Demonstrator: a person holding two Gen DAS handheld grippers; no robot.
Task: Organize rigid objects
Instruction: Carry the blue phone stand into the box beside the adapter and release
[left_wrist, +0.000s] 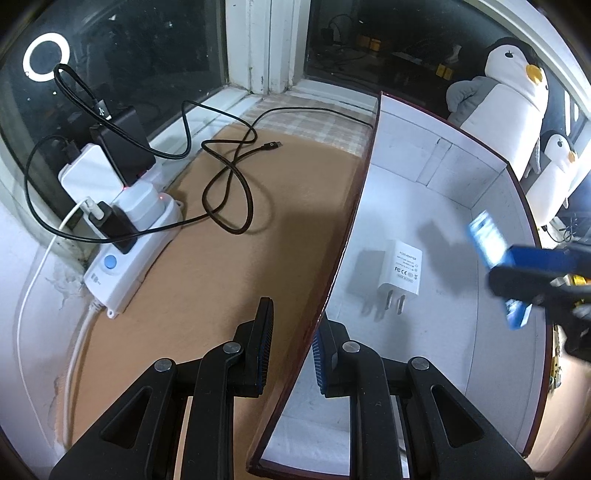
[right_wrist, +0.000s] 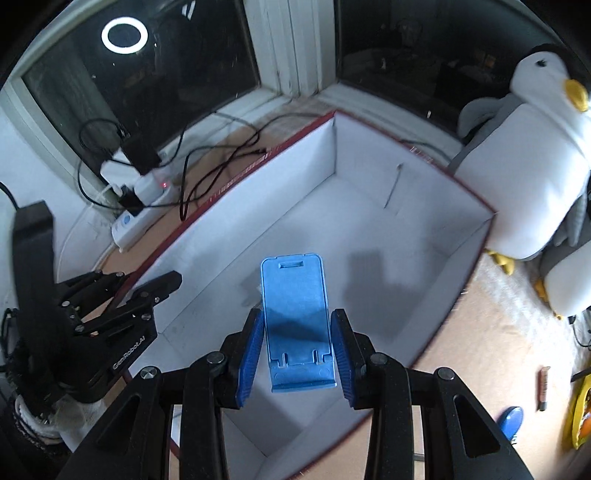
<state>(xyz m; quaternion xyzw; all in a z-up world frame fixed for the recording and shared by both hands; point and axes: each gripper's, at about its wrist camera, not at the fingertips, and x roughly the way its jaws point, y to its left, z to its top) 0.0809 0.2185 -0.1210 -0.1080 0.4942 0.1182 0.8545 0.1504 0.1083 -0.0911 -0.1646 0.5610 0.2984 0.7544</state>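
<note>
Phone stand: a blue folding phone stand (right_wrist: 297, 317) is held between the fingers of the right gripper (right_wrist: 299, 354), above the open box (right_wrist: 369, 206), over the near half of the box's white floor.
Long axis: the stand's length is seen running straight ahead along the fingers, its slotted top end farthest from the wrist and its hinged foot nearest; it juts well beyond the fingertips.
Right fingers: a narrow setting, both blue pads pressed on the stand's long edges.
Relation for the coming move: the box floor lies directly below the stand, so a lowering and a release are judged to be what is called for; the right hand is the nearer one, being the carrier.
Adapter: a white plug adapter (left_wrist: 400, 273) lies flat on the box floor, prongs toward the near wall, beside the spot below the stand; a bump against it is a risk.
Left gripper: the left gripper (left_wrist: 291, 332) is closed on the box's left wall, one finger outside and one inside, apparently to steady the box.
Views: the left wrist view shows the adapter, and the stand only as a blur at the right edge; the right wrist view shows the grip clearly, but the adapter is hidden behind the stand.
Outside the box: a power strip (left_wrist: 133, 243) and a black cable (left_wrist: 236, 173) lie on the counter (left_wrist: 184, 302) to the box's left; plush penguins (right_wrist: 528, 155) stand to its right.
</note>
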